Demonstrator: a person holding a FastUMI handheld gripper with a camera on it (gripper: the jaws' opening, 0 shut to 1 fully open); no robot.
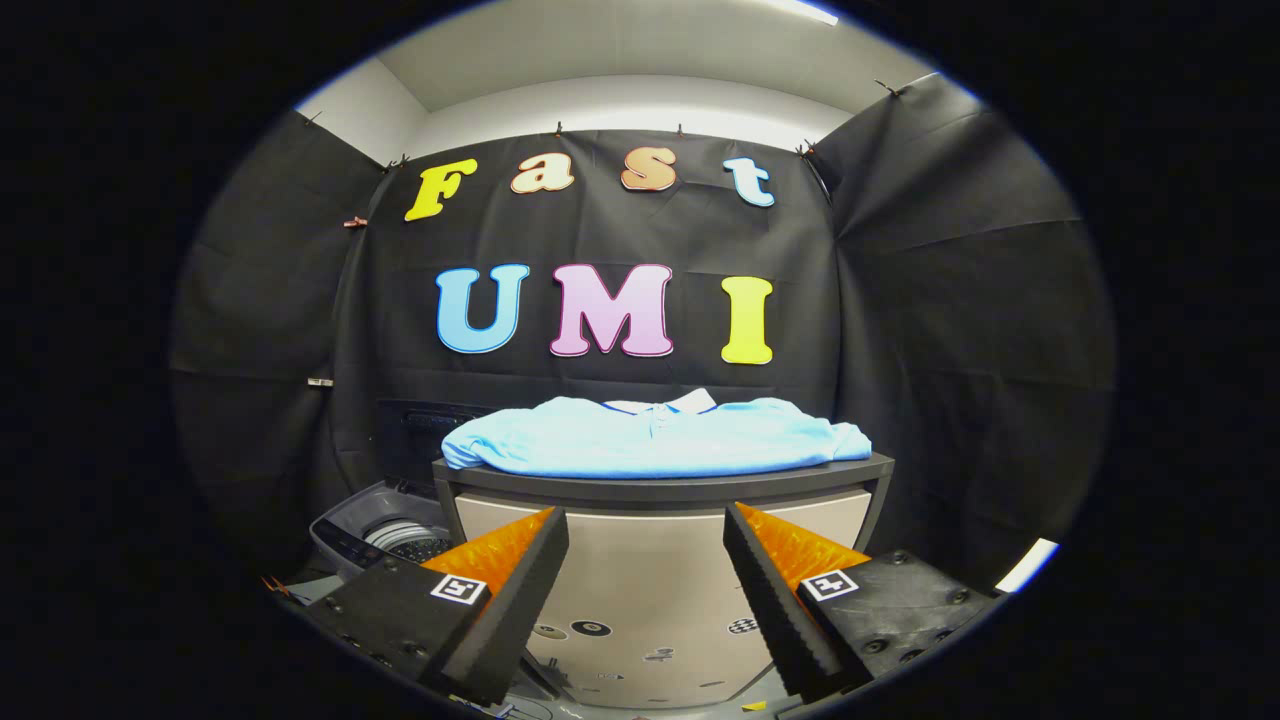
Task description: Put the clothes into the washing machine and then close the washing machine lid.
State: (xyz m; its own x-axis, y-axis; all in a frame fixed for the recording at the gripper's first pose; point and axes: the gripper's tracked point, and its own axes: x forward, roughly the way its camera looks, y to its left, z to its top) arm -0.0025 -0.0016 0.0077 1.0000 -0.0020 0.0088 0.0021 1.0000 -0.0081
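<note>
Your gripper (645,560) stands wide apart, its two fingers spread with nothing between them but the pale front panel of the dark-topped counter (660,478) straight ahead. Neither finger touches anything. The folded light-blue polo shirt with a white collar (650,437) lies flat on that counter at your twelve o'clock, beyond the fingertips and higher than them, spread across nearly the whole top with one sleeve end hanging slightly over the edge toward ten o'clock. The grey top-loading washing machine (385,530) sits low at about nine to ten o'clock from the gripper, just beside the counter and behind your left finger; its lid (430,428) is raised and you can see the ribbed rim of the drum opening (410,542). Small round stickers (590,628) dot the lower front of the counter between the fingers
</note>
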